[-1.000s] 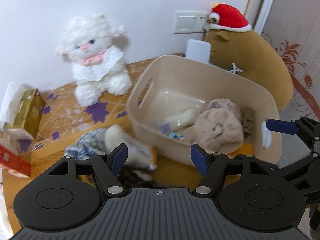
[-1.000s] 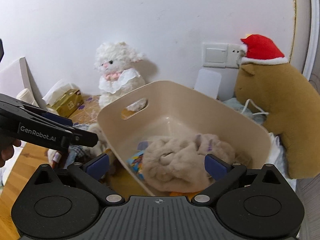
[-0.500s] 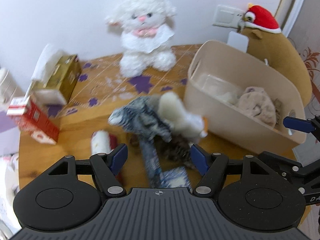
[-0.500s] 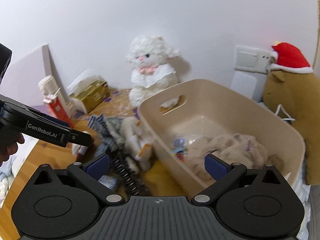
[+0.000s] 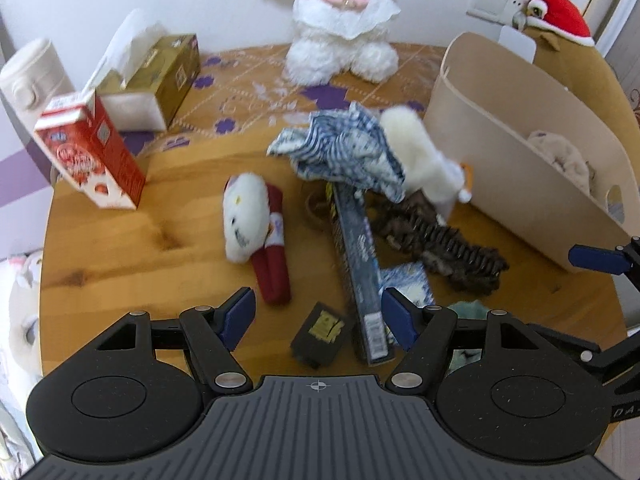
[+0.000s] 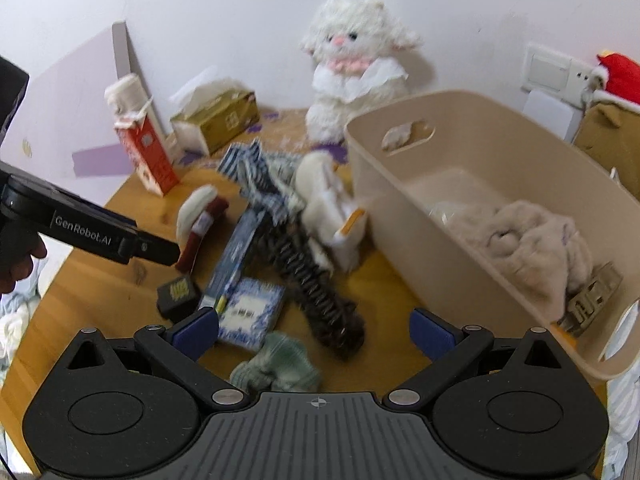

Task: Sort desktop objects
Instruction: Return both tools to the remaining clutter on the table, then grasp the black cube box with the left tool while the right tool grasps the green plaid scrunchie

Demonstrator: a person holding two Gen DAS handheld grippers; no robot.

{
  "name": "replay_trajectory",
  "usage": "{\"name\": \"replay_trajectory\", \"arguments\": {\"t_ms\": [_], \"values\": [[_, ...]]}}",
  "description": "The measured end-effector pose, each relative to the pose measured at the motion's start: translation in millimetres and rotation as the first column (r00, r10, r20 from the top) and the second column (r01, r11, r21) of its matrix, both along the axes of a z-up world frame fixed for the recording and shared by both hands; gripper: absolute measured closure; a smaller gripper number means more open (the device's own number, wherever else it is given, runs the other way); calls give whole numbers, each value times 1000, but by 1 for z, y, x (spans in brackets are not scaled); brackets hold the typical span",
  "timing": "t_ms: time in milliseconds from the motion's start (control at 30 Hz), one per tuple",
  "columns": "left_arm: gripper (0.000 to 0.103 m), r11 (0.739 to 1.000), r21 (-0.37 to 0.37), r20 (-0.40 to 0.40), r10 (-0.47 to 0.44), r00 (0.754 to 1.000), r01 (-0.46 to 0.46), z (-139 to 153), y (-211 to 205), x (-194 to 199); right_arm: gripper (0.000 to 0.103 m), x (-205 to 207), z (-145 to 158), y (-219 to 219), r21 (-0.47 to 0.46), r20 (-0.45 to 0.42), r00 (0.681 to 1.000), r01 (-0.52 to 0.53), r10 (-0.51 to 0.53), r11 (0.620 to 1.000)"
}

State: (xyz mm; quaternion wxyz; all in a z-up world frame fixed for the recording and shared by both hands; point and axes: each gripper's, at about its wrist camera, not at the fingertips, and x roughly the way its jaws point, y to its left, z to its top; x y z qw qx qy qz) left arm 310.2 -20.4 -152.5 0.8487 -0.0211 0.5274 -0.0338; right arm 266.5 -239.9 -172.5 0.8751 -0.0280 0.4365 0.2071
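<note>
Left wrist view: the left gripper point(image 5: 318, 314) hangs jaws apart and empty over a long dark blue box point(image 5: 355, 274) flat on the wooden table point(image 5: 132, 248), its length running from the gripper toward the striped cloth point(image 5: 340, 152). Right wrist view: the right gripper point(image 6: 314, 330), jaws apart and empty, sees that box point(image 6: 236, 256) lying diagonally beside the beige bin point(image 6: 460, 184).

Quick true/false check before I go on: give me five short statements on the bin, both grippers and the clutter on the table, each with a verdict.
1. Both the left gripper and the right gripper hold nothing. True.
2. The beige bin is empty. False: a beige plush lies in it.
3. The red carton stands inside the bin. False: it stands on the table, by the tissue box.
4. The white lamb toy sits against the wall. True.
5. The long dark box stands upright. False: it lies flat.
</note>
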Motion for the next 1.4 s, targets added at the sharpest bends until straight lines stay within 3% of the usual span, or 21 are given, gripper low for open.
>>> {"name": "replay_trajectory", "arguments": {"t_ms": [567, 1067, 1133, 1300, 1333, 1400], "values": [[32, 994, 17, -118, -103, 988, 106, -50, 1, -5, 0, -12, -43, 26, -59, -151, 987, -59, 49, 997], [33, 989, 14, -102, -144, 984, 146, -64, -1, 9, 0, -12, -62, 49, -149, -181, 982, -90, 63, 985], [41, 987, 1, -100, -157, 982, 158, -64, -3, 10, 3, -11, -61, 48, -138, -175, 982, -90, 65, 986], [65, 978, -4, -92, -208, 974, 209, -64, -9, 10, 24, -9, -64, 46, -117, -178, 982, -89, 67, 989], [68, 976, -2, -89, -217, 972, 217, -63, -10, 9, 26, -8, -64, 45, -110, -182, 981, -89, 68, 990], [68, 975, -5, -85, -221, 972, 221, -62, -11, 8, 42, -8, -64, 44, -100, -186, 980, -94, 74, 991]]}}
